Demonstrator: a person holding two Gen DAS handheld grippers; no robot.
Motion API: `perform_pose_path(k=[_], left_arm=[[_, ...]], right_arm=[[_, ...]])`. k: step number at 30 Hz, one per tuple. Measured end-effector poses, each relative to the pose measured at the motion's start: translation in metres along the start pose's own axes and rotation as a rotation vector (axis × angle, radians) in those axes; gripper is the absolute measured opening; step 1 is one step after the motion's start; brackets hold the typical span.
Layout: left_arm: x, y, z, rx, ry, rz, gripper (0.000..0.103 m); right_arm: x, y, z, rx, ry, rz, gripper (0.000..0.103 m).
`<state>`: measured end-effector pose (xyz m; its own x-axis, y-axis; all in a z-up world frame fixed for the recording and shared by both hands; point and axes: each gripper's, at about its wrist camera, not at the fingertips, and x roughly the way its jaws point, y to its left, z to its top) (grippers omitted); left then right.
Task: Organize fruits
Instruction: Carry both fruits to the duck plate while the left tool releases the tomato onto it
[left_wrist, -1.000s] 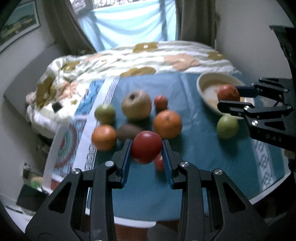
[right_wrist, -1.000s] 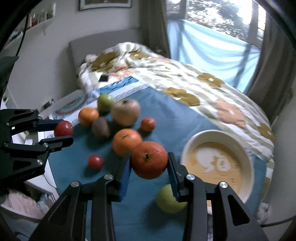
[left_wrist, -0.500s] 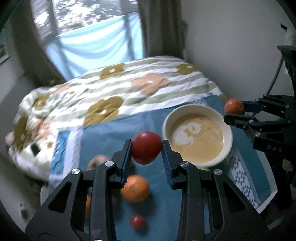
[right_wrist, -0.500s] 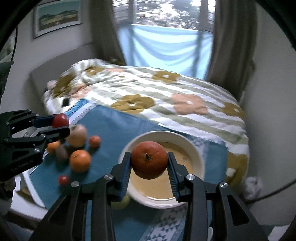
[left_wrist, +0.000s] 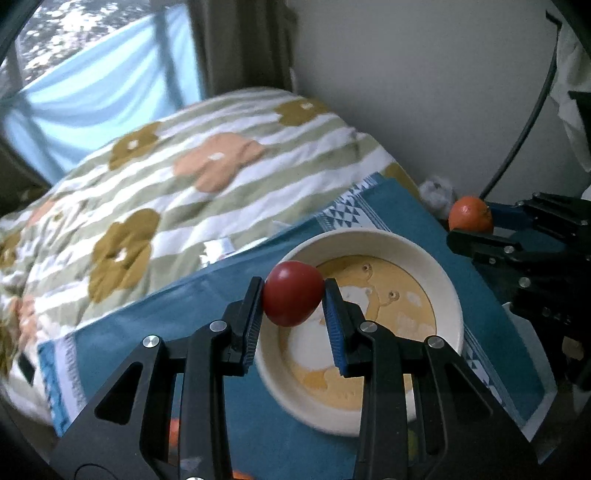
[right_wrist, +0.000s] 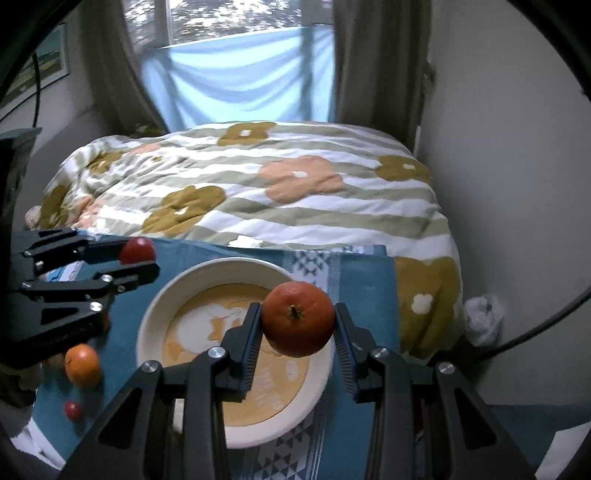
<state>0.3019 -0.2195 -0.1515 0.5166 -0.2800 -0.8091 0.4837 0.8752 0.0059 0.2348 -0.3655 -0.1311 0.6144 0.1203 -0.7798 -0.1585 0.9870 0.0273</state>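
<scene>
My left gripper (left_wrist: 293, 308) is shut on a red tomato (left_wrist: 292, 293) and holds it in the air over the near left rim of a white bowl (left_wrist: 448, 291) with a yellow inside. My right gripper (right_wrist: 298, 325) is shut on an orange (right_wrist: 298, 317) and holds it above the right side of the same bowl (right_wrist: 155, 314). In the right wrist view the left gripper (right_wrist: 138, 260) with the tomato (right_wrist: 136, 250) is at the bowl's far left. In the left wrist view the right gripper (left_wrist: 471, 225) with the orange (left_wrist: 470, 218) is beyond the bowl's right rim.
The bowl stands on a blue cloth (right_wrist: 362, 280) over a small table. Another orange (right_wrist: 82, 365) and a small red fruit (right_wrist: 73, 410) lie on the cloth left of the bowl. A bed with a flowered quilt (right_wrist: 258, 184) lies behind; a wall stands at the right.
Both grippers have carried their fruit to the right, away from the pile of fruit, and now hang over the bowl. The bowl looms larger in both views.
</scene>
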Motion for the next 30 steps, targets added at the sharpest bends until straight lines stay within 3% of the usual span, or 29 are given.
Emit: perform_pose_path(k=[9,16,18,20,22,30], left_arm=[[0.073,-0.019,0.012,0.116,0.116,-0.046,0.037],[0.085,-0.024,0.009,0.179,0.137,-0.030,0.037],[0.084,-0.023,0.010,0.183,0.147,-0.038,0.047],[0.079,-0.021,0.009,0.184,0.131,-0.036,0.101],[0.068,-0.019,0.009,0.181,0.086,-0.037,0.103],[0.048,-0.008,0.005,0.153,0.082,-0.028,0.103]], right_arm=[[0.024,-0.018,-0.002,0.088,0.043,-0.032,0.035],[0.029,-0.024,-0.004,0.126,0.054,-0.047,0.035],[0.030,-0.024,-0.005,0.135,0.056,-0.048,0.035],[0.030,-0.025,-0.006,0.140,0.057,-0.047,0.035],[0.031,-0.026,-0.006,0.144,0.059,-0.044,0.035],[0.031,-0.018,-0.007,0.119,0.062,-0.023,0.035]])
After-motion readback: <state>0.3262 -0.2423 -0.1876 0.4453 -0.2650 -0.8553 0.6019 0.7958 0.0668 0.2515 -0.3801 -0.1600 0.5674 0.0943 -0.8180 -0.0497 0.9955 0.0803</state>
